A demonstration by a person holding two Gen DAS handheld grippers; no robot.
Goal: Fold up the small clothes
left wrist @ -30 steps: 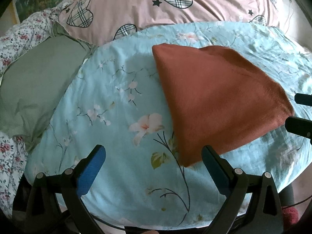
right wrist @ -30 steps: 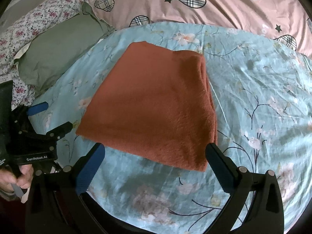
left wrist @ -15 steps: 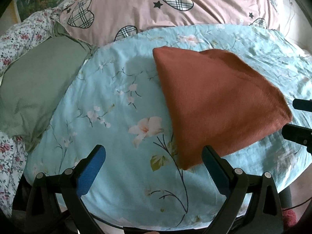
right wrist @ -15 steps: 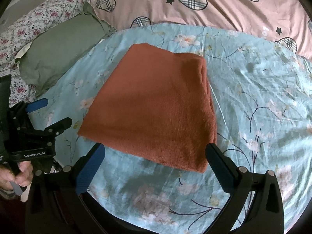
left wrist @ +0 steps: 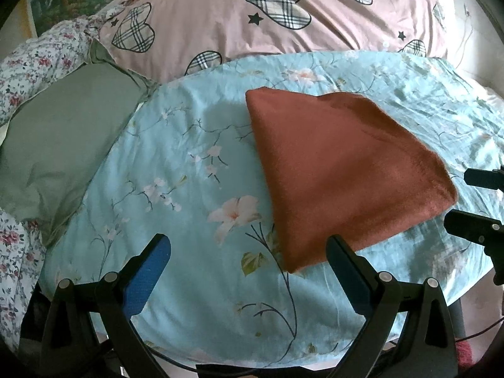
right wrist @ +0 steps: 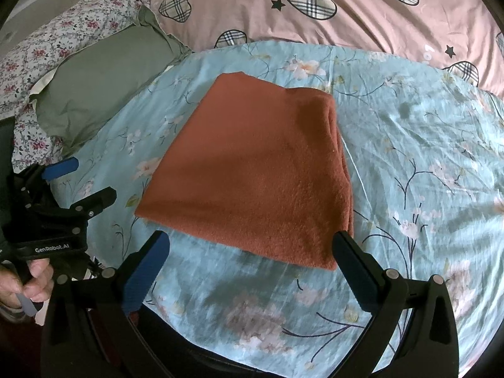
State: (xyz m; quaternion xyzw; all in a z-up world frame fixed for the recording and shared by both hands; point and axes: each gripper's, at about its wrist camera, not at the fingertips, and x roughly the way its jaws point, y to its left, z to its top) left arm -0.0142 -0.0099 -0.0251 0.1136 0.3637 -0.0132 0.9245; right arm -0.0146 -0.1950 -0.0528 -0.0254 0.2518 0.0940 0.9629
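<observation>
A rust-orange knit garment [left wrist: 340, 170] lies folded flat on the light blue floral sheet [left wrist: 176, 170]; it also shows in the right wrist view [right wrist: 258, 182]. My left gripper [left wrist: 249, 267] is open and empty, held just short of the garment's near left corner. My right gripper [right wrist: 252, 261] is open and empty, above the sheet at the garment's near edge. Each gripper shows in the other's view, the right one [left wrist: 472, 201] at the garment's right corner, the left one [right wrist: 78, 182] left of the garment.
A sage green pillow [left wrist: 60, 145] lies at the left, also seen in the right wrist view [right wrist: 104, 78]. A pink quilt with plaid hearts [left wrist: 283, 22] lies behind. A small-flowered cloth [right wrist: 63, 37] is at the far left. The sheet's near edge drops off below the grippers.
Both grippers have drawn back slightly from the garment, which sits a little farther away in both views. The garment has not moved and both grippers stay open.
</observation>
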